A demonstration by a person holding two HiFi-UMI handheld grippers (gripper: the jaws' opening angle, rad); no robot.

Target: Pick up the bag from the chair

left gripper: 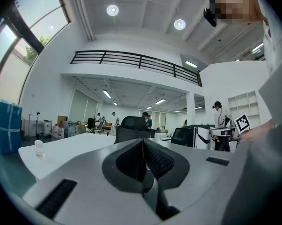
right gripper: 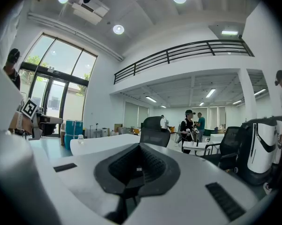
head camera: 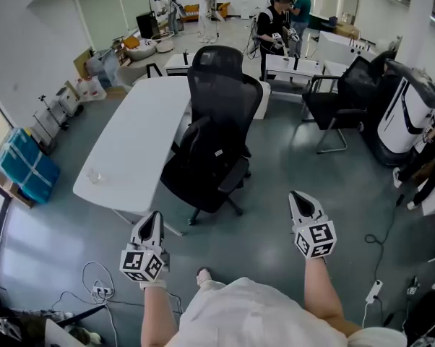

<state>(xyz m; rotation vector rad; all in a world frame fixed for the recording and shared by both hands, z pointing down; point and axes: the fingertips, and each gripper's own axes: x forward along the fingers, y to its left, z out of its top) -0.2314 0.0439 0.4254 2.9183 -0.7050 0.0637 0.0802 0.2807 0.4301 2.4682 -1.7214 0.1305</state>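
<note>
A black bag (head camera: 201,163) lies slumped on the seat of a black mesh-backed office chair (head camera: 225,96), which stands at the near side of a white table. My left gripper (head camera: 154,216) hovers low at the left, short of the chair, its jaws pressed together on nothing. My right gripper (head camera: 298,196) is held to the right of the chair, also shut and empty. In the left gripper view the left gripper (left gripper: 142,143) points toward the chair's back (left gripper: 131,123). The right gripper (right gripper: 140,147) faces the same chair (right gripper: 155,126) from a distance.
A long white table (head camera: 141,132) with a small clear bottle (head camera: 95,173) runs left of the chair. A second black chair (head camera: 340,100) and a white machine (head camera: 409,114) stand at the right. Blue crates (head camera: 26,166) sit far left; cables (head camera: 98,289) lie on the floor.
</note>
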